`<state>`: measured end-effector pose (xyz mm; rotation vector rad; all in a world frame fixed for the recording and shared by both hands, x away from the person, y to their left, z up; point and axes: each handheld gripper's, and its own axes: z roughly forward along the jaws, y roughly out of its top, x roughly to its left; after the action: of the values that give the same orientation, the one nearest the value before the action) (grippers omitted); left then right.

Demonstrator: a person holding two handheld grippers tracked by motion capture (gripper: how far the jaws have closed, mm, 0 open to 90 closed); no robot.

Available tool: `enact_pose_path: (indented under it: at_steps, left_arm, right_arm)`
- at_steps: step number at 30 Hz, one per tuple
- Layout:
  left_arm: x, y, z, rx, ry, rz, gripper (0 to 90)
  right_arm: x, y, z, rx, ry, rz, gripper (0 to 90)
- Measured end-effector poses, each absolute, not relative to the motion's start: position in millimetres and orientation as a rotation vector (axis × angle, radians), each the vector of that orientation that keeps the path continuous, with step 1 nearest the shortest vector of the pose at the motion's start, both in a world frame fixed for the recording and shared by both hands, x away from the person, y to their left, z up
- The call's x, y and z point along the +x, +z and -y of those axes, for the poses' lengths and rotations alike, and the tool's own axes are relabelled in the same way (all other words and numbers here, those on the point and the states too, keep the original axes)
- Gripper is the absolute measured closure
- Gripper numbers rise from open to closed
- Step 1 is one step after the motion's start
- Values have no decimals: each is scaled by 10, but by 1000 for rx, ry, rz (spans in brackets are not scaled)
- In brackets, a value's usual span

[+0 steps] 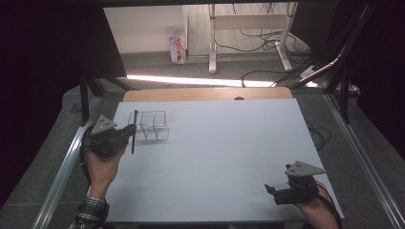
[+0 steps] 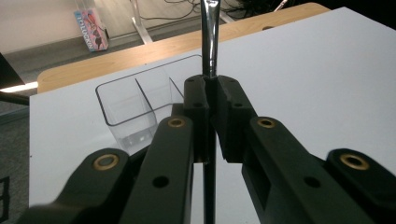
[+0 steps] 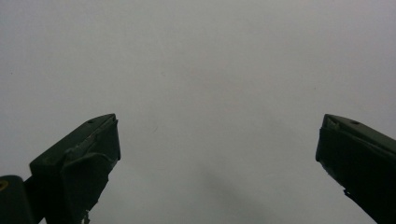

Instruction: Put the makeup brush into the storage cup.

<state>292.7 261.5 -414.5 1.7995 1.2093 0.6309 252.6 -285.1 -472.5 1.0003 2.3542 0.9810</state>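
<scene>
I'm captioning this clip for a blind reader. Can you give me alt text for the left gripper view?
The left gripper is shut on a thin upright metal rod. Behind it, a clear plastic divided container stands on the white table.

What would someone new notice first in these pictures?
Probably the left gripper at the table's left, shut on a slim upright metal rod just in front of a clear divided container. Next, the right gripper, jaws wide apart, over bare white table at the near right.
</scene>
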Motion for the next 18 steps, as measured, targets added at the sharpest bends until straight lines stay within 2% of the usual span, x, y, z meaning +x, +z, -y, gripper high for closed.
enact_pose_path:
  at_steps: [18]
  left_arm:
    - [3131, -4014, -2677, 1731, 652, -1216, 842]
  right_arm:
    - [2528, -4730, 2850, 996, 973, -2362, 0]
